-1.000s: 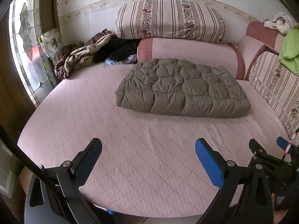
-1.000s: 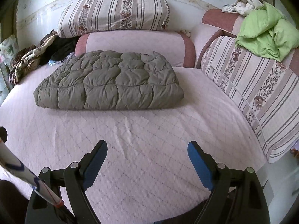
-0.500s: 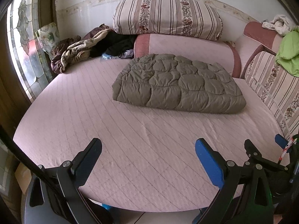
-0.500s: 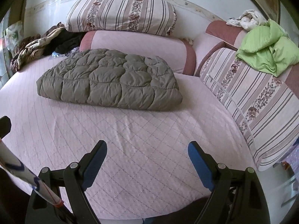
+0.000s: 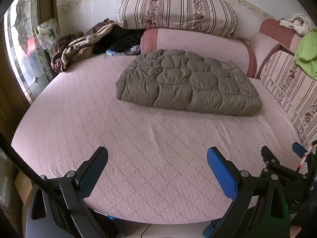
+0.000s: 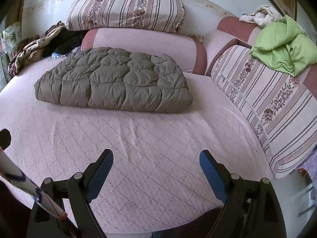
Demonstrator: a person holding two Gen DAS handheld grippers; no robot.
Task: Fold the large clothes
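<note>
From the left wrist, the left claw (image 5: 157, 162) hangs released and empty over the near edge of the pink bed (image 5: 83, 119); the folded olive quilted coat (image 5: 188, 83) lies well apart, toward the bolster (image 5: 198, 41).

From the right wrist, the right claw (image 6: 156, 161) is likewise spread and empty, with the coat (image 6: 115, 81) lying far ahead on the bed (image 6: 178, 138).

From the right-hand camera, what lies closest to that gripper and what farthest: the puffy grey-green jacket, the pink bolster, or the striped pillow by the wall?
From the right gripper:
1. Puffy jacket, mid-bed, slightly left.
2. Pink bolster, directly behind it.
3. Striped pillow, stacked on the bolster against the wall.
</note>
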